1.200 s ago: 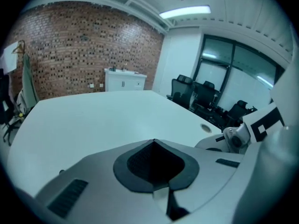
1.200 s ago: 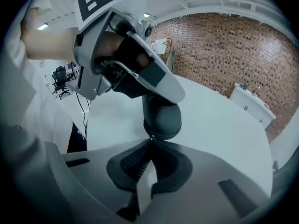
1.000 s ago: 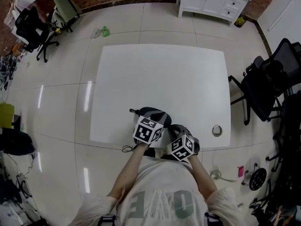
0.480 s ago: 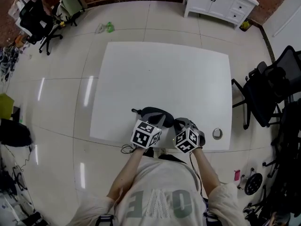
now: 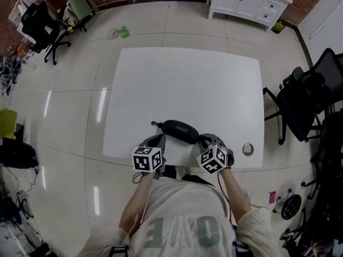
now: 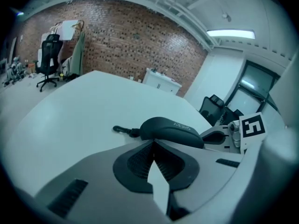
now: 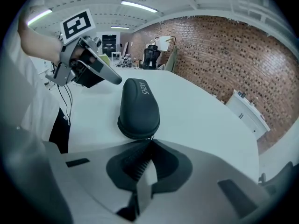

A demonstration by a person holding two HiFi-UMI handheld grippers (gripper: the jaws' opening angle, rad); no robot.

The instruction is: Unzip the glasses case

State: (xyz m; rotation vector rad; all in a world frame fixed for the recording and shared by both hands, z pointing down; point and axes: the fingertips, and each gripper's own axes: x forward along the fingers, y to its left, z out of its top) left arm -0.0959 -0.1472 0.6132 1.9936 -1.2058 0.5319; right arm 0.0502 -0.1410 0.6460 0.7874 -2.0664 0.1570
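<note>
A black zipped glasses case (image 5: 180, 131) lies near the front edge of the white table (image 5: 187, 79), with a short strap (image 5: 156, 125) at its left end. My right gripper (image 5: 203, 138) is at the case's right end. In the right gripper view its jaws (image 7: 150, 141) are shut, pinching the small zipper pull at the end of the case (image 7: 138, 107). My left gripper (image 5: 159, 138) hovers just in front of the case's left part. Its jaws (image 6: 153, 143) are shut with nothing between them, and the case (image 6: 170, 129) lies just beyond the tips.
A round metal grommet (image 5: 247, 149) sits in the table's front right corner. Black office chairs (image 5: 305, 98) stand to the right of the table, and a white cabinet (image 5: 249, 1) stands at the back. The person's torso is right against the front edge.
My left gripper has pulled back off the case toward the front left, uncovering it. The right gripper has stayed at the case's right end.
</note>
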